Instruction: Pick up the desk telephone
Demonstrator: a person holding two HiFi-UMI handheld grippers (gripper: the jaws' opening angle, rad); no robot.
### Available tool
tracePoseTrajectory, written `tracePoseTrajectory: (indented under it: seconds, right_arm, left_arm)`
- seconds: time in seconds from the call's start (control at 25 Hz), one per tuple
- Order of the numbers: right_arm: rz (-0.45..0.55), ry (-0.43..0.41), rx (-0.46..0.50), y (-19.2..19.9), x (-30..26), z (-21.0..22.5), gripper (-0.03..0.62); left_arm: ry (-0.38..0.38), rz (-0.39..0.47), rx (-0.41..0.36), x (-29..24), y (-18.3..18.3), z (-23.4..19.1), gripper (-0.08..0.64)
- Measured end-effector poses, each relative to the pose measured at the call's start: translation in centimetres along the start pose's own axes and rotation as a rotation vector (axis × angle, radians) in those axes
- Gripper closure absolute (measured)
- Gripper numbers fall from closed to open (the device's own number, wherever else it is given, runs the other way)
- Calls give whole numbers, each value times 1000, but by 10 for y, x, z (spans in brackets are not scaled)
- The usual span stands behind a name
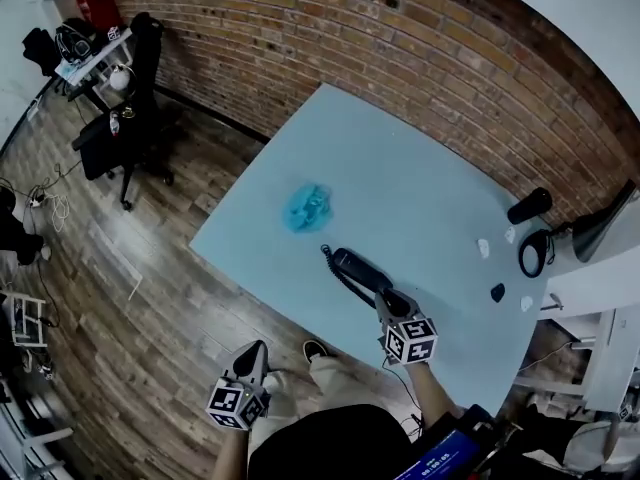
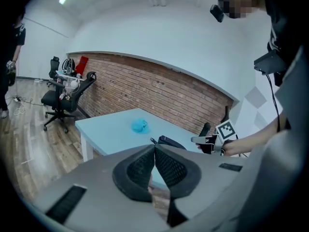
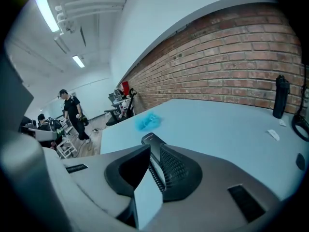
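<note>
Now, desk [image 1: 430, 158]: light blue top, set close to a brick wall [image 1: 400, 28]; wood floor [image 1: 150, 298] on its other sides.
telephone [image 1: 352, 265]: dark handset lying flat on the desk, near the edge closest to the person; its coiled cord [image 1: 345, 286] runs alongside it toward that edge.
right gripper [image 1: 386, 298]: over the desk, tip at the near end of the telephone. In the right gripper view the jaws stand a little apart, with the handset and cord showing in the narrow gap. Whether the pads press on anything, cannot tell.
left gripper [image 1: 256, 352]: off the desk, over the floor by its near edge; jaws clenched together, nothing between them.
blue cloth [image 1: 308, 206]: crumpled, on the desk beyond the telephone, apart from it.
bottle [image 1: 529, 205]: dark, at the desk's far right, near the wall.
office chair [image 1: 128, 133]: black, on the floor well left of the desk.
</note>
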State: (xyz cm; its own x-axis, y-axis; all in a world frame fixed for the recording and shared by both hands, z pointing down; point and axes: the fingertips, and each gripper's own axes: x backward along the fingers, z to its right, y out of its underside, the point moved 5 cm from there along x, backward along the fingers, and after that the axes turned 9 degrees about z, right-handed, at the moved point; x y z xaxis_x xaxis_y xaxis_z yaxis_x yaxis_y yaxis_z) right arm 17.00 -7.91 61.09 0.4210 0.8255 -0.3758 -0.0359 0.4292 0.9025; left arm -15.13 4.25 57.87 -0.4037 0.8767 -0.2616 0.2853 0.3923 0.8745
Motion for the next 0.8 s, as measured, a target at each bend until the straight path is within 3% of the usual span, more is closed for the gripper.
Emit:
tracePoseTrajectory:
  seconds: [0.24, 0.48, 0.56, 0.64, 0.8]
  right_arm:
    - [-47, -96, 115, -8, -32, 14, 489]
    - [-164, -254, 365, -3, -61, 6, 386]
    - [-205, -310, 340, -1, -71, 6, 384]
    - [-243, -349, 294, 1, -82, 7, 311]
    - [-297, -392, 326, 9, -99, 5, 302]
  left_arm:
    - [-70, 42, 5, 4, 12, 1, 551]
    - [-131, 66, 8, 18, 16, -8, 551]
    - [-154, 80, 9, 21, 16, -11, 551]
    - [-174, 93, 13, 24, 16, -12, 551]
    - [-207, 104, 16, 30, 18, -13, 551]
